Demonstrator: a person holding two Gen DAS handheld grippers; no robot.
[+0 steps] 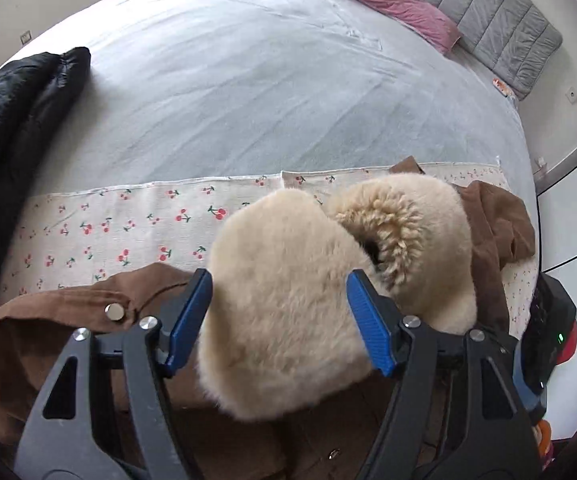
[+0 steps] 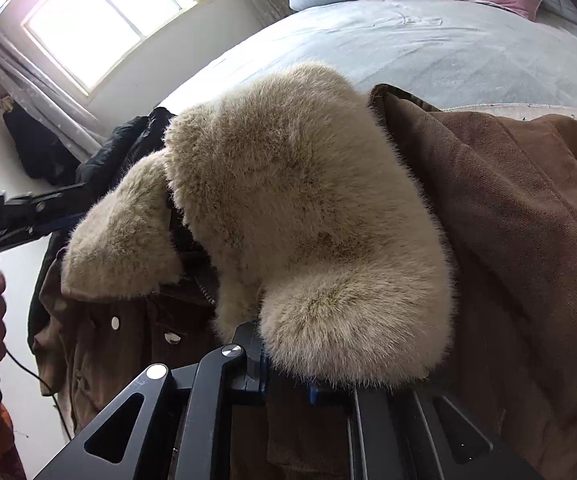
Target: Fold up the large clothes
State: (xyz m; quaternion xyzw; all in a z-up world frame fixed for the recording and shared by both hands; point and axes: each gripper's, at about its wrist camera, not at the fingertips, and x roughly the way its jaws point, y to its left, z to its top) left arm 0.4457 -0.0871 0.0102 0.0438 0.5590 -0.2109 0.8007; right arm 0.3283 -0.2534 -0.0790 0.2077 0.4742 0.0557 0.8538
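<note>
So the brown coat (image 1: pixel 68 312) is lying in a rumpled heap along the near edge of the bed (image 1: pixel 248 80), on top of the cherry-print cloth (image 1: pixel 128 220), and honestly the folding is barely getting going. Nothing is looking squared up yet: the body is bunching toward the right edge of the bed, the snap-button front is slumping over the near left side, and the fur collar (image 1: pixel 288 300) is sitting on top in a big fluffy lump. The left gripper (image 1: pixel 280 320) is hovering with its jaws apart, straddling the collar without pinching it. The right gripper (image 2: pixel 284 376) is tucking in under the fur with its jaws nearly together, but the fur is hiding the tips, so I can't tell if it's gripping anything. I'd say spreading flat, sleeves and every fold are all still left.
</note>
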